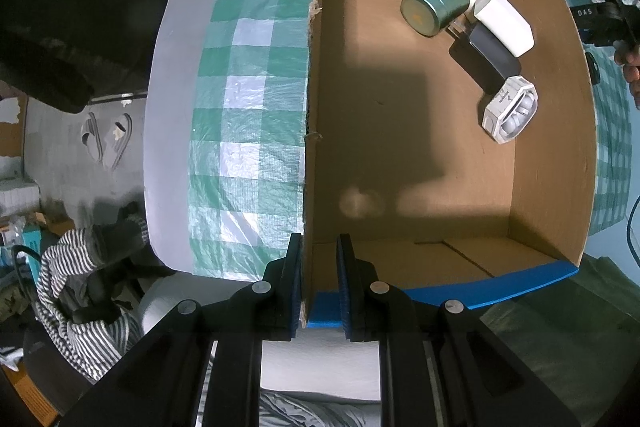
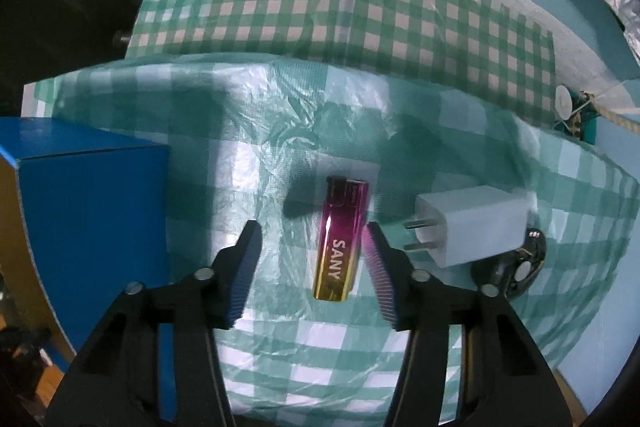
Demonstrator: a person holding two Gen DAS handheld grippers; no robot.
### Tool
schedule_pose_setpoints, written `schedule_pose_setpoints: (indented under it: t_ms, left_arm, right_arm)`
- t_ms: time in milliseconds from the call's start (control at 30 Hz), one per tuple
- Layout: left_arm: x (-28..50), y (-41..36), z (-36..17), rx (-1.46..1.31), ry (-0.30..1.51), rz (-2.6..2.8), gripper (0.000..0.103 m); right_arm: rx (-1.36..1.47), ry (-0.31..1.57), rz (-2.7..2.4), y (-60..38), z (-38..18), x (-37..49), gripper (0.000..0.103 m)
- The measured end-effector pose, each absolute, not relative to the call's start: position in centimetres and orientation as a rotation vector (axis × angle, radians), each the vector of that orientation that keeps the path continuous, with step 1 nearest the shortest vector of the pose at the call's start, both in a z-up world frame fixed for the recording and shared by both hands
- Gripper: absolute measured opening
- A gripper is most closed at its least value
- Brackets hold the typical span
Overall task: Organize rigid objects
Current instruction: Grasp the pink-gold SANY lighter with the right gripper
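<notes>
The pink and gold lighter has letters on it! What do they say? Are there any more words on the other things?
"SANY": on the pink and gold lighter, running down its length.
"DAS": white letters on a black device outside the cardboard box; it may be cut off.
Print on the white earbud case in the box: too small to read.
Orange mark on the green tin: blurred, unreadable.

Matt corrugated cardboard box [image 1: 440,147], crinkled glossy plastic tablecloth [image 2: 320,131], mirror-glossy magenta-gold lighter [image 2: 342,239], smooth white plastic charger [image 2: 472,227]
</notes>
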State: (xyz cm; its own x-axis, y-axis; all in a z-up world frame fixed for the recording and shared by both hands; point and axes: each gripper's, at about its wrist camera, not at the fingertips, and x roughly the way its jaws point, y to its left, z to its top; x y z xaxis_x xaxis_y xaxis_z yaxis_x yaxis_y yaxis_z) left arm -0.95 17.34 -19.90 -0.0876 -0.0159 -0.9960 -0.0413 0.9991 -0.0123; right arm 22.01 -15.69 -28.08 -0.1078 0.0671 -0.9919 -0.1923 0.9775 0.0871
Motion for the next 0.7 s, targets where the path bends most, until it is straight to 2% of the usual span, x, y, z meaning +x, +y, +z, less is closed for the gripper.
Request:
schedule_pose_setpoints:
  t_ms: [100,233,700]
  left_arm:
    - [-1.0,17.5,-19.9,-0.05,1.661,0.026,0.015]
    - [-0.9,17.5,-19.8,-0.055,1.659,0.028,0.015]
    - [-1.0,17.8,-19.6,-0.057,1.658,0.027,0.015]
  right_arm:
    - [-0.098,1.675,0.204,-15.9,-28.8,22.1,0.046]
    - [-0.1,1.678,0.179,-16.0,-29.2,22.2,0.034]
    - [-0.175,1.668,0.147,-15.3,-29.9,21.2,0.031]
